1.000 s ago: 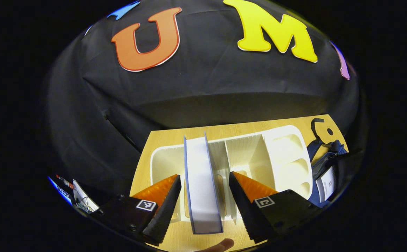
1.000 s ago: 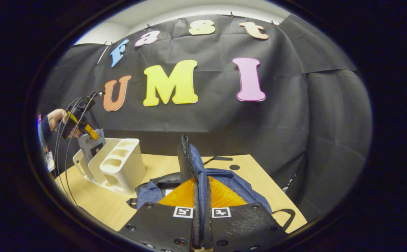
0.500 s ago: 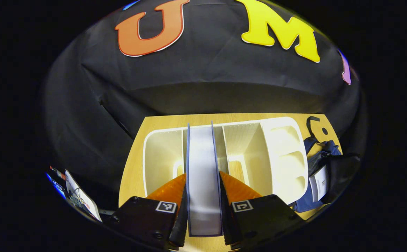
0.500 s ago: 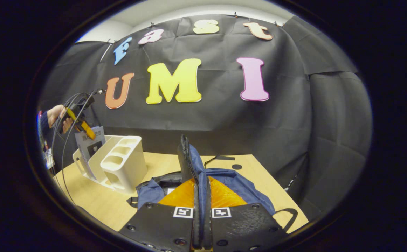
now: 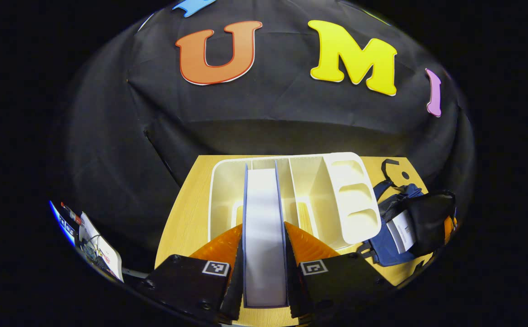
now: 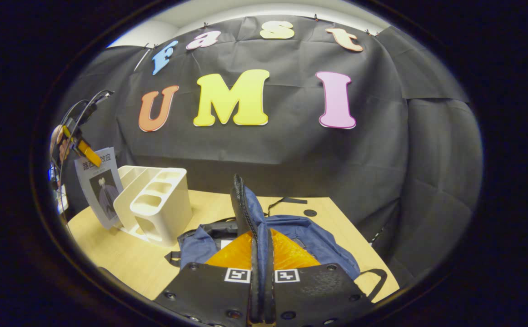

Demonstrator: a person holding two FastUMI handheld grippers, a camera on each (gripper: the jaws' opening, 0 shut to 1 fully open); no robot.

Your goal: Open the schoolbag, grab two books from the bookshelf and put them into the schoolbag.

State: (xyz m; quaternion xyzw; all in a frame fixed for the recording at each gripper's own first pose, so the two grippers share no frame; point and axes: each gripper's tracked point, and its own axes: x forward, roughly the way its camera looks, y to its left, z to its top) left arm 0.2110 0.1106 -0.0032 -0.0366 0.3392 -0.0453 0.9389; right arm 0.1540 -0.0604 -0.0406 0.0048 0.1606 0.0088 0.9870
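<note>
my right tool point(image 6: 260, 272) pinches the schoolbag point(image 6: 291, 231) flap open; my left tool point(image 5: 264, 277) pinches a book point(image 5: 264, 236), lifted above the bookshelf point(image 5: 350, 200); bagging remains.

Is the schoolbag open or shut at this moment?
Open: the right gripper holds the schoolbag flap up by its zipper edge, and a book shows inside.

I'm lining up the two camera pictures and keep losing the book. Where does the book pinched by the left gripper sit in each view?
Left gripper view: the thin blue-edged book stands edge-on at bottom centre, pinched between the left gripper fingers.
Right gripper view: the same book shows its cover at far left, lifted beside the rack.
Shared landmark: the white plastic bookshelf rack on the wooden table.
</note>
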